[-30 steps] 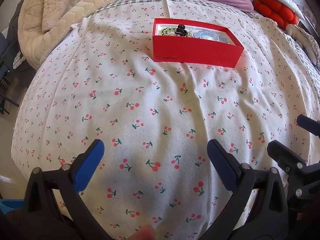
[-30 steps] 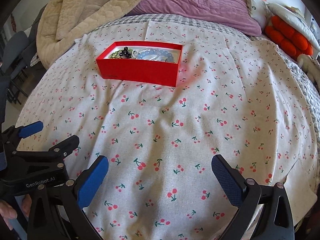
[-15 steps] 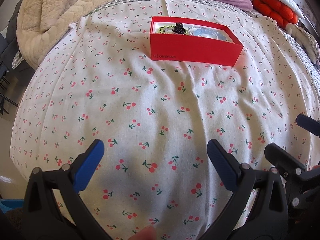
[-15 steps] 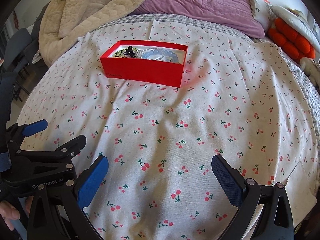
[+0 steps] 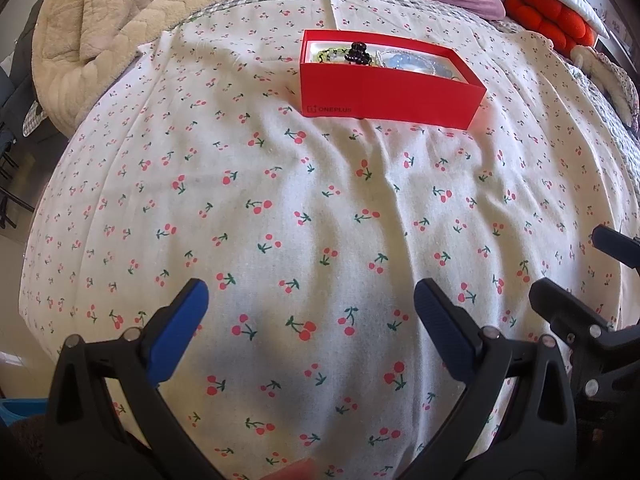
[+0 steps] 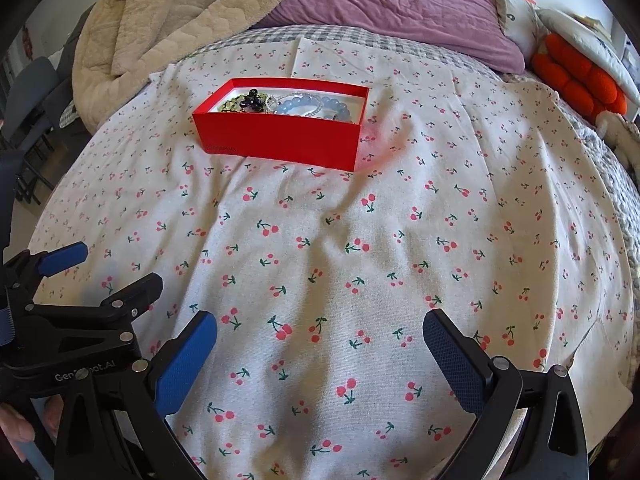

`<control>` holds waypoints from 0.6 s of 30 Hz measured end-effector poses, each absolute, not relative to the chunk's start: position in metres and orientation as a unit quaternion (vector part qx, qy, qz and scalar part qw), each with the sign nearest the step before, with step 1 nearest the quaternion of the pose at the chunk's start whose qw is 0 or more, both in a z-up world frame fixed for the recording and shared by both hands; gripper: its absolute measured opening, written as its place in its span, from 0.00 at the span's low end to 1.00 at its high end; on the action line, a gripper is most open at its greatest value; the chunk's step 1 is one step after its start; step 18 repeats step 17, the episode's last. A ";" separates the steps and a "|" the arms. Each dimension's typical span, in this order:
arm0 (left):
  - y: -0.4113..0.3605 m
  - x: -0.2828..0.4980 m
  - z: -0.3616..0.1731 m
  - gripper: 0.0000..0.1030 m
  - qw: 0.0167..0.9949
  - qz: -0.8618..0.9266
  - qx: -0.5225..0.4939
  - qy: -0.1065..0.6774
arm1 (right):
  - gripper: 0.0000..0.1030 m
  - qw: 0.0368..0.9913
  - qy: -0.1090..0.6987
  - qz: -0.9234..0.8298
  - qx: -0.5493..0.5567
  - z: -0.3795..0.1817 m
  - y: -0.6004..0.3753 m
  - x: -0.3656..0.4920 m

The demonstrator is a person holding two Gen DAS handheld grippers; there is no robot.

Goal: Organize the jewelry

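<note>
Red box (image 6: 280, 142): sat open on the cherry-print sheet (image 6: 360, 260), well ahead of both grippers.
Jewelry (image 6: 294, 105): beaded strands inside; judged light, loose, slippery; best pinched across 1 strand.
Left gripper (image 5: 310, 300): wide open, empty.
Right gripper (image 6: 320, 336): wide open, empty.
Hidden: box floor behind near wall; individual pieces tangled, uncountable.

Black tool (image 6: 320, 354) frame, 2 blue textured pads (image 6: 454, 364), silver screws

1 red box (image 6: 280, 142), 2 grippers w/ blue pads, 1 cherry-print sheet (image 6: 360, 260), 1 purple pillow (image 6: 400, 4).
</note>
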State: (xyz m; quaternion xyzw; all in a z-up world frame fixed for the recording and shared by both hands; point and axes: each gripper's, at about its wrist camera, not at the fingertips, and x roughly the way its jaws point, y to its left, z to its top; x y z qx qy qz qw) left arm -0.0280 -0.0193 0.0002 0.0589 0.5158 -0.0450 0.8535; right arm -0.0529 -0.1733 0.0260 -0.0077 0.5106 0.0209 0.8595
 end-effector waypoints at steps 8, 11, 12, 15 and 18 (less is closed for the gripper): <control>-0.018 -0.027 -0.001 0.99 0.850 -0.051 0.051 0.522 | 1.00 0.857 0.515 0.019 -0.011 0.022 -0.172 -0.051; -0.017 -0.025 -0.004 0.99 0.847 -0.049 0.049 0.527 | 1.00 0.855 0.518 0.015 -0.015 0.018 -0.171 -0.049; -0.016 -0.025 -0.005 0.99 0.846 -0.048 0.047 0.529 | 1.00 0.855 0.518 0.014 -0.016 0.017 -0.171 -0.048; -0.016 -0.025 -0.004 0.99 0.847 -0.048 0.043 0.528 | 1.00 0.853 0.521 0.010 -0.020 0.014 -0.171 -0.046; -0.015 -0.024 -0.003 0.99 0.850 -0.045 0.041 0.523 | 1.00 0.853 0.522 0.008 -0.019 0.011 -0.171 -0.046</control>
